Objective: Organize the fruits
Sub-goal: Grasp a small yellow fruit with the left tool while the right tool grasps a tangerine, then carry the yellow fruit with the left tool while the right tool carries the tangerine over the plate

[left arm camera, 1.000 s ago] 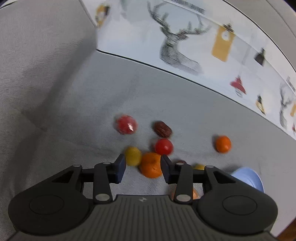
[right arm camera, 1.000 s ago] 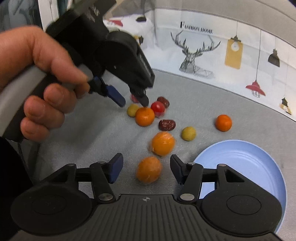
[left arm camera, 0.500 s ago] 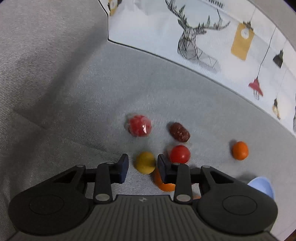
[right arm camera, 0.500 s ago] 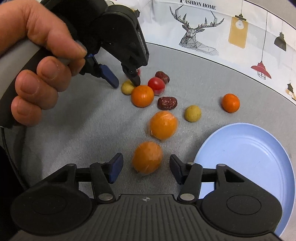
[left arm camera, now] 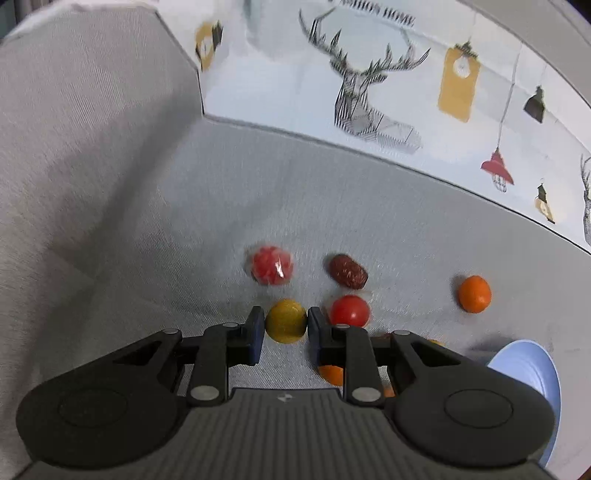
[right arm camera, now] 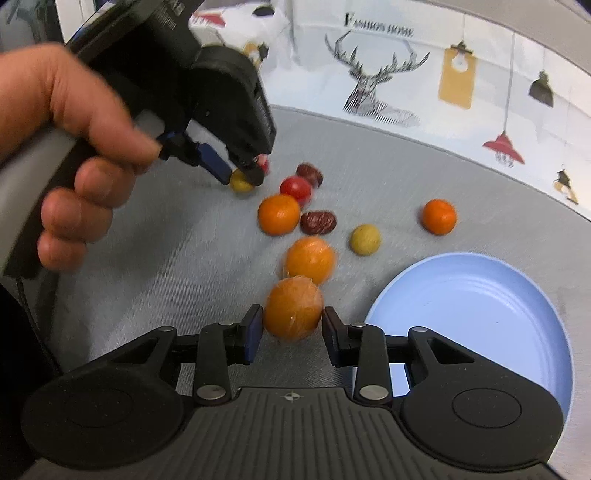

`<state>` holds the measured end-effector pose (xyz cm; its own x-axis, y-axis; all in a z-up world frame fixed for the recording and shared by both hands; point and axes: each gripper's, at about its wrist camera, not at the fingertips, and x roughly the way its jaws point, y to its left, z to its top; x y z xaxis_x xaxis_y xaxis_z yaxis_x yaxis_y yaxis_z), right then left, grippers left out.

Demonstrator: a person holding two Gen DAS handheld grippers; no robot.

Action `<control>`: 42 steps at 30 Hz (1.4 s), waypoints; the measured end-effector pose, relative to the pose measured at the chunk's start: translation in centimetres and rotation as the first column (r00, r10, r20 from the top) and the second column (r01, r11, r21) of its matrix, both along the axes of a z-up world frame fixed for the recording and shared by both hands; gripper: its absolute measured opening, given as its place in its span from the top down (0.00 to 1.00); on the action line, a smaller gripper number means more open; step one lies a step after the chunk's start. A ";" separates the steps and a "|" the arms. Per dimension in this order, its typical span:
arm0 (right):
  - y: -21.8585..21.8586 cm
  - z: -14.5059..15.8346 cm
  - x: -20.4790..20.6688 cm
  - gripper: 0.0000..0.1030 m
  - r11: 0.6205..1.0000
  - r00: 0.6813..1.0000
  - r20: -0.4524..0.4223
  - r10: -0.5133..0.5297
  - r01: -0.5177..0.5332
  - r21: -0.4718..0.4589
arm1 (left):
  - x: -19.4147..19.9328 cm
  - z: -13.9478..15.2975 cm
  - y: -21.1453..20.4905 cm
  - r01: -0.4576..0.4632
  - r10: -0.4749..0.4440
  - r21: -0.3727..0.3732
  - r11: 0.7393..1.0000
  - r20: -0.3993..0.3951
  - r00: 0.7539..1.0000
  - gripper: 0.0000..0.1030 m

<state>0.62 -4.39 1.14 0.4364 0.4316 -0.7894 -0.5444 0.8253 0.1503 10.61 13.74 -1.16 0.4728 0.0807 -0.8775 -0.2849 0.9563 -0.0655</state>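
The words "FASHION HOME" are printed in dark capitals on the pale patterned backdrop, just above the drawn deer head. In the left wrist view the same line is seen blurred and only partly readable. No other text can be made out.

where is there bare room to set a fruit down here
The blue plate is bare inside. Bare cloth lies left of the fruit cluster, under the left claw, and behind the lone orange up to the printed wall. It is crowded between cluster and plate.
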 end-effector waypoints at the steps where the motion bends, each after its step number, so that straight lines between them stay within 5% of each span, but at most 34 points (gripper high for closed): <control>1: -0.2 0.4 -0.1 0.65 1.000 1.000 0.010 -0.007 0.007 0.011 | -0.3 0.4 -0.3 0.005 -0.006 0.014 1.000 0.018 1.000 0.73; 7: -3.4 5.6 0.0 0.65 0.993 0.991 0.103 -0.082 0.073 0.094 | -3.0 4.3 -2.9 0.059 -0.075 0.103 0.993 0.162 0.984 0.73; 14: -9.0 10.4 0.2 0.66 0.982 0.959 0.227 -0.172 0.149 0.116 | -6.9 7.8 -7.4 0.147 -0.161 0.073 0.986 0.259 0.953 0.73; 24: -14.2 5.7 0.5 0.66 0.945 0.934 0.141 -0.327 0.323 0.053 | -9.8 4.5 -12.1 0.289 -0.297 0.069 0.955 0.193 0.935 0.73; 31: -15.7 4.1 0.3 0.66 0.935 0.928 0.119 -0.352 0.353 0.017 | -8.5 2.8 -12.0 0.272 -0.272 0.022 0.962 0.145 0.951 0.73; 42: -16.1 3.7 0.9 0.66 0.928 0.922 0.103 -0.373 0.372 0.035 | -8.7 1.2 -15.4 0.403 -0.415 0.119 0.908 0.116 0.902 0.73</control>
<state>1.51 -20.46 4.83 0.6490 0.2326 -0.7244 -0.2113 0.9698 0.1221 1.93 -1.65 0.05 0.5946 -0.0701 -0.8010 0.1380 0.9903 0.0158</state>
